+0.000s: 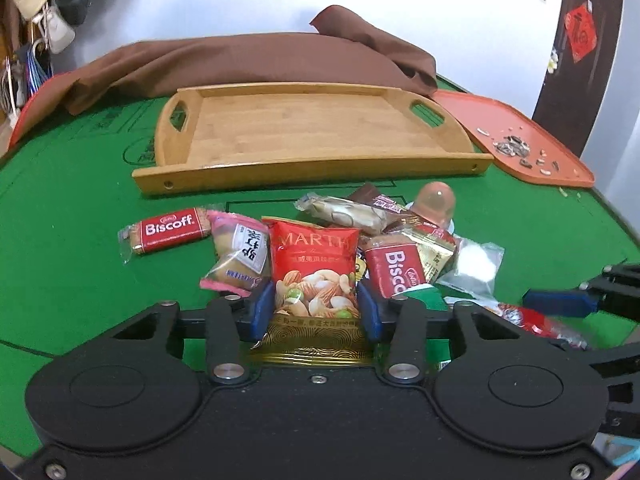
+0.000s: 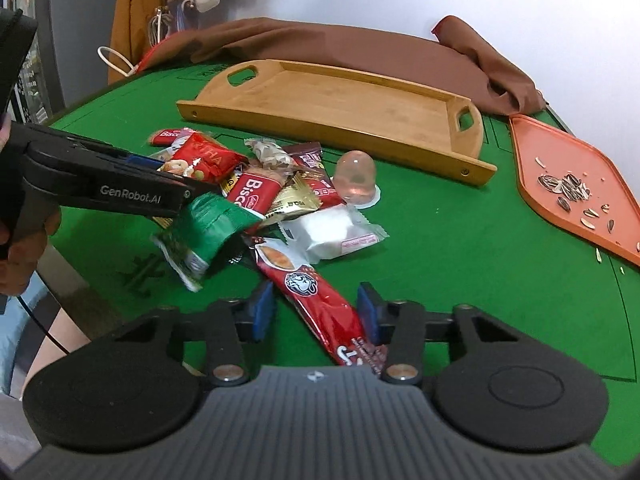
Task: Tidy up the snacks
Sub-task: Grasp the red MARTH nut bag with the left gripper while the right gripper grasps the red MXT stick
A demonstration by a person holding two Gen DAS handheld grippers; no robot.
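A pile of wrapped snacks lies on the green table [image 1: 72, 240]. My left gripper [image 1: 316, 312] is shut on a red nut packet [image 1: 314, 264], with both blue pads pressing on its sides; the right wrist view shows the same gripper [image 2: 168, 168] and packet [image 2: 210, 158] from the side. My right gripper [image 2: 316, 312] is open astride a long red sachet [image 2: 320, 296] that lies slanted on the table. The sachet touches the right pad, and a gap shows at the left pad. An empty wooden tray [image 1: 304, 168] stands behind the pile.
In the pile are two Biscoff bars [image 1: 170, 230], a pink cake pack [image 1: 240, 256], a green pouch [image 2: 208, 228], a white pack [image 2: 332, 232] and a jelly cup [image 2: 356, 178]. An orange tray [image 2: 532, 184] with seed shells lies at right. Brown cloth [image 1: 248, 60] is bunched at the back.
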